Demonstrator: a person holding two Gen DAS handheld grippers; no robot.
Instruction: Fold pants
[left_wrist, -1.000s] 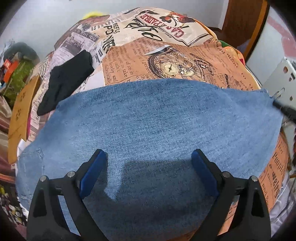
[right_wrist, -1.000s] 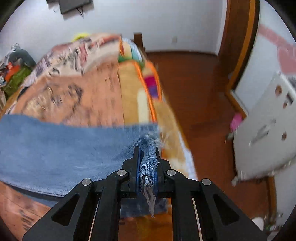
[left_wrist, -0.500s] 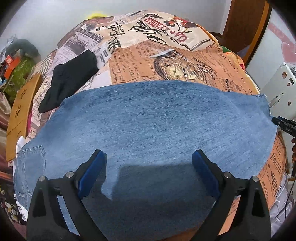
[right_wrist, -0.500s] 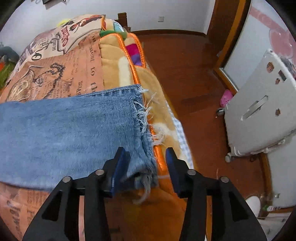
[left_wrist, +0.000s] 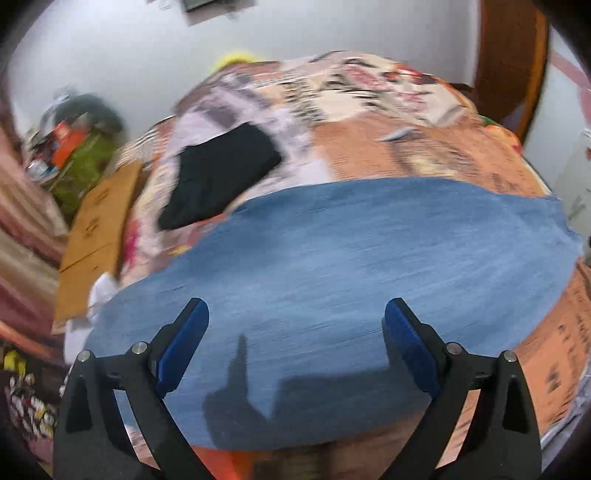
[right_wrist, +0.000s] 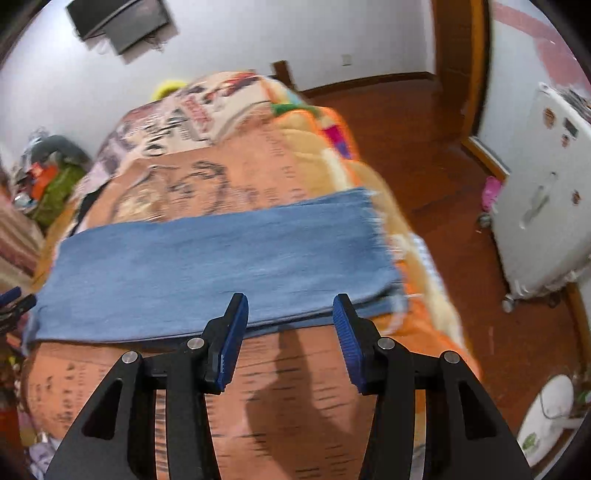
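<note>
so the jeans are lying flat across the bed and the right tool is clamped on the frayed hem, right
Not quite. The jeans do lie flat across the bed, but the right tool is open and holds nothing; its jaws have just opened. The right wrist view shows the frayed hem lying free.

Bed (right_wrist: 280, 413) takes up most of the room, covered by an orange and cream newspaper-print blanket (left_wrist: 424, 147) with a watch drawing and lettering. Blue denim pants (left_wrist: 351, 266) lie flat across the blanket, folded into a long strip running from one side of the bed to the other, frayed hem (right_wrist: 380, 229) ending near the bed's side edge by the wood floor. Black folded garment (left_wrist: 221, 177) sits on the blanket just beyond the pants, near them, whether touching I can't tell. Orange-trimmed quilt (right_wrist: 325, 144) shows under the blanket along that side edge.
</note>
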